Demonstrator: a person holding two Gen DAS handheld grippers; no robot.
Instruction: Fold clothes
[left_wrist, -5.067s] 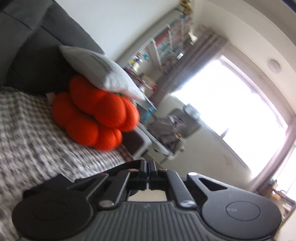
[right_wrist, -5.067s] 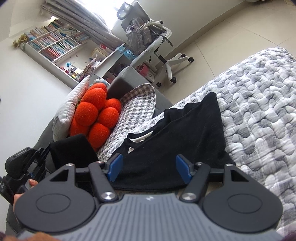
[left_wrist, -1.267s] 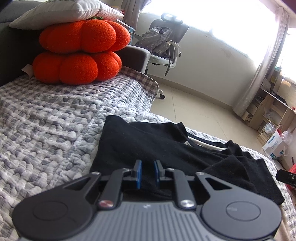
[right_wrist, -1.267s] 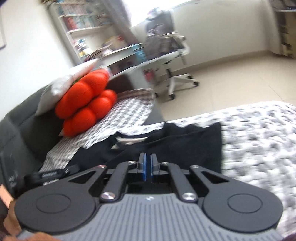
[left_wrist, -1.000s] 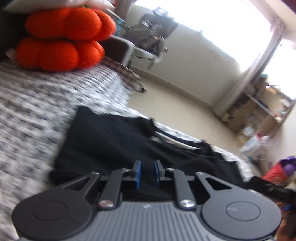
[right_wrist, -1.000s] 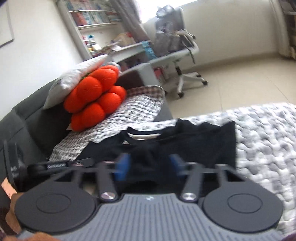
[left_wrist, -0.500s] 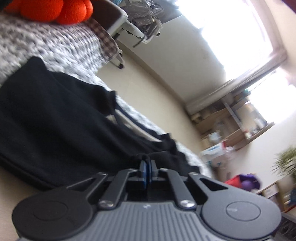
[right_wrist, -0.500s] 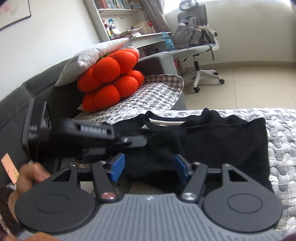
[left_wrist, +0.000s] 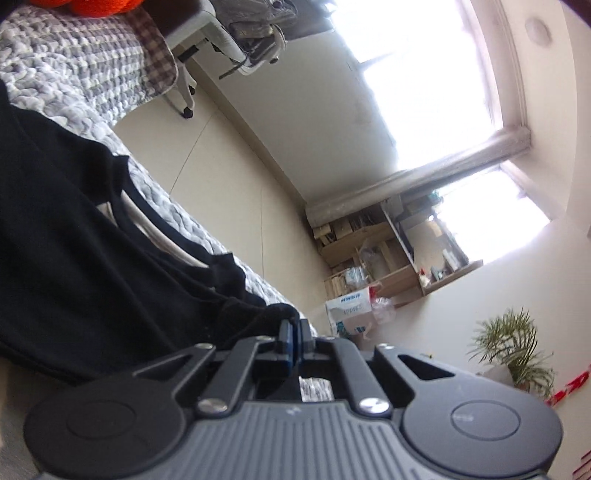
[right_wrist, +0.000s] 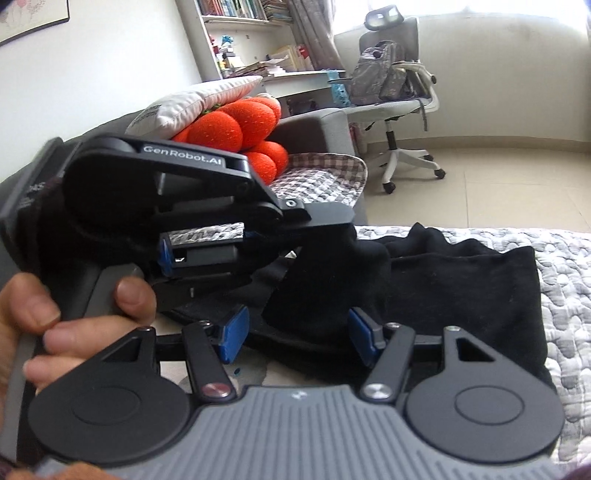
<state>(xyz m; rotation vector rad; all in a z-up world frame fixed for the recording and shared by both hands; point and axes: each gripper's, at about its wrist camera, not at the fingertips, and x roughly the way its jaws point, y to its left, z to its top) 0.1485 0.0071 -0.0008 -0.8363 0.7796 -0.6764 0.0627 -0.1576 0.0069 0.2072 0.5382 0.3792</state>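
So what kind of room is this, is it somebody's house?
Most likely a home, a living room or study. A black shirt lies on a sofa under a quilted cover, with orange cushions piled at one end. Behind are a desk chair and a bookshelf.

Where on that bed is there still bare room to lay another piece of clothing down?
The grey quilt is bare right of the black garment, out to the picture's edge. The checked blanket beside the orange cushions looks free too. It is crowded at the garment's near edge, where both grippers meet.
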